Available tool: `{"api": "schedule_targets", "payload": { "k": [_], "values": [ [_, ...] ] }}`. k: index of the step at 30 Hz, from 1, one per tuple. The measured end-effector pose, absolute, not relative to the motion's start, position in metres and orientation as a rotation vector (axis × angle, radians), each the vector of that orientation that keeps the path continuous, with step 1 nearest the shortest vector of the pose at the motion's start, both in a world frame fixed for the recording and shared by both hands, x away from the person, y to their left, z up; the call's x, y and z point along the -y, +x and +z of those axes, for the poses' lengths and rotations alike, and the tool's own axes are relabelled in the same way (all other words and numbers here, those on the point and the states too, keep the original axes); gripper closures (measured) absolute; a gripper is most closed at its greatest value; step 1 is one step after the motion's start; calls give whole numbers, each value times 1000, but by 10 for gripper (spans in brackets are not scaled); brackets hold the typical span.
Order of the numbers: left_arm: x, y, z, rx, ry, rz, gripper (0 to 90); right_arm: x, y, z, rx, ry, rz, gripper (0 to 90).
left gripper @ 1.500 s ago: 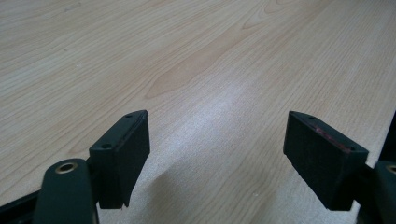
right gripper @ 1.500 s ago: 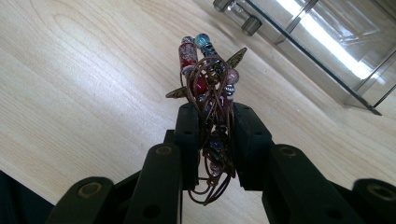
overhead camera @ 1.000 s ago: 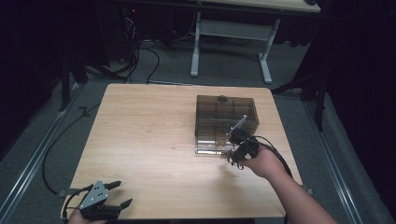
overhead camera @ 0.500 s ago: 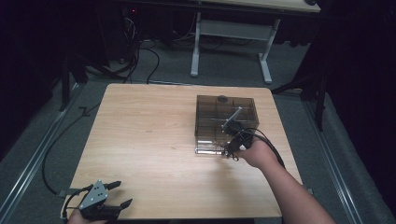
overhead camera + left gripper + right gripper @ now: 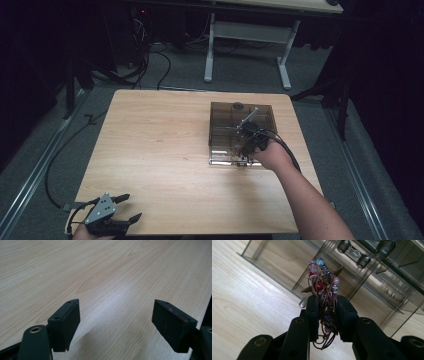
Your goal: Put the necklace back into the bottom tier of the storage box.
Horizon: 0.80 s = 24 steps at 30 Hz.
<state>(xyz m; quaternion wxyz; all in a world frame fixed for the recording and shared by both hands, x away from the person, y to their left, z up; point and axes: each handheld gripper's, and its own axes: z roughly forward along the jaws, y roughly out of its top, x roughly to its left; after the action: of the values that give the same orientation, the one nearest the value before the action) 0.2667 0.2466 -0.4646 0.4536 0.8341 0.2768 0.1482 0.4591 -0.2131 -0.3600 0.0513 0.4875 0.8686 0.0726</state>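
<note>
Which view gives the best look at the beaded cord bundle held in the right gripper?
The right gripper view: the beaded cord bundle sits close up, pinched between the right gripper's jaws, with beads and brown cord distinct. In the high view the bundle is too small to tell. The left gripper view looks at bare table.

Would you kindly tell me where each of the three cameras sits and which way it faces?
High view: fixed above the person's side, looking forward and down on the pale wooden table; both forearms enter from below, left gripper at near left.
Left gripper view: rides the left gripper, facing bare tabletop between its open jaws.
Right gripper view: rides the right gripper, clamped on a tangle of brown cord and coloured beads, facing the smoky transparent plastic organiser box.
Shared: high and right gripper views both show the box.
</note>
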Motion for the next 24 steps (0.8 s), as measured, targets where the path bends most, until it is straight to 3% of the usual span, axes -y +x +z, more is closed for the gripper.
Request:
{"api": "schedule_targets", "payload": {
  "k": [24],
  "values": [
    [-246, 267, -465, -683, 2062, 366, 229, 216, 467, -375, -2639, 1488, 180, 741]
  ]
}}
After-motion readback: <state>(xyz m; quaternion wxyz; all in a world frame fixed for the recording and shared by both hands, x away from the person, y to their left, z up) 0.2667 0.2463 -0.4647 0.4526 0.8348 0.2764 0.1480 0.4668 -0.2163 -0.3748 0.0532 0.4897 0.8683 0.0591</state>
